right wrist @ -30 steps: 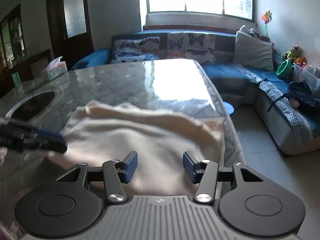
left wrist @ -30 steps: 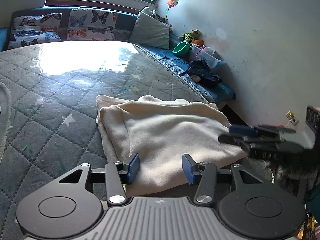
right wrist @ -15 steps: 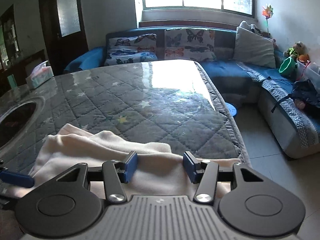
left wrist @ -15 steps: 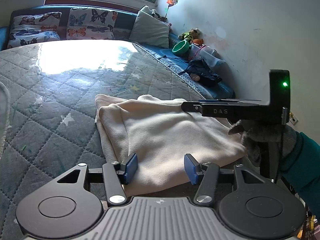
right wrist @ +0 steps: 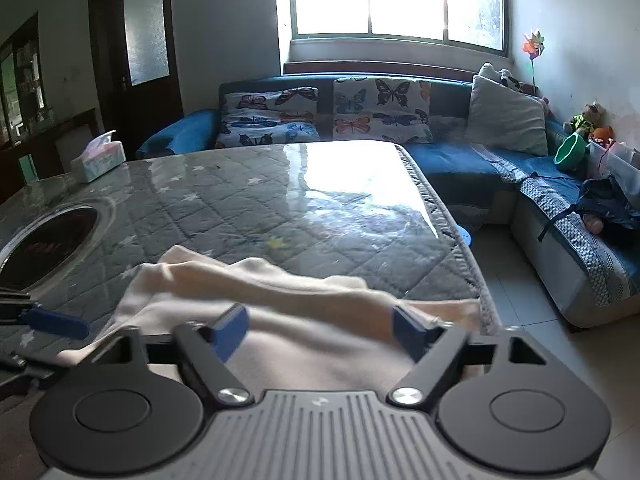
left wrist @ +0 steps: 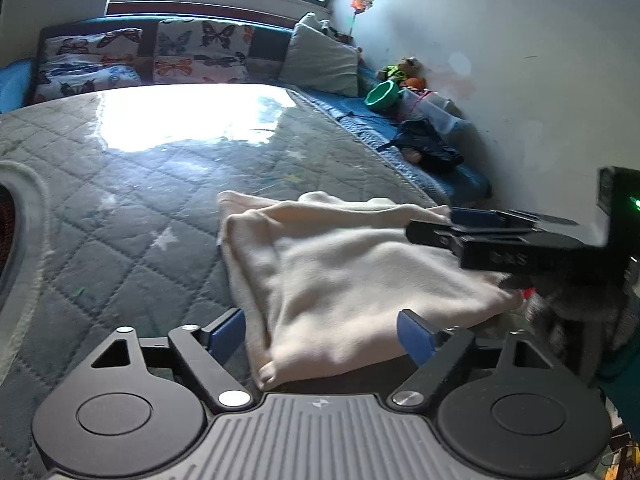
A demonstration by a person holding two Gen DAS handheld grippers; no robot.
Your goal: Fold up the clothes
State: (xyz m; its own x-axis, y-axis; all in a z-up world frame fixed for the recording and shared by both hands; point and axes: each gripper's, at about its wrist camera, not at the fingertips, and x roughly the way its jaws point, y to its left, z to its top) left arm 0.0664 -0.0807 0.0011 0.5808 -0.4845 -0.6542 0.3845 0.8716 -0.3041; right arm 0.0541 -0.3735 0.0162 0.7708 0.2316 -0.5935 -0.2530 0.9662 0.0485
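Observation:
A cream folded garment (left wrist: 352, 276) lies on the grey quilted table near its right edge; it also shows in the right wrist view (right wrist: 288, 312). My left gripper (left wrist: 320, 340) is open and empty, its blue pads just short of the garment's near corner. My right gripper (right wrist: 320, 328) is open and empty, low over the garment's near edge. In the left wrist view the right gripper (left wrist: 472, 226) reaches in from the right over the garment's far side. In the right wrist view the left gripper's blue fingertip (right wrist: 56, 322) shows at the left.
The quilted table (left wrist: 140, 184) has a round dark inset (right wrist: 44, 248) at the left and a tissue box (right wrist: 98, 158) at the far left. A blue sofa (right wrist: 460, 160) with butterfly cushions runs behind and along the right wall. Tiled floor (right wrist: 520, 280) lies right of the table edge.
Both grippers have opened wider. My right gripper has come back down low over the garment's near edge. The garment lies as before.

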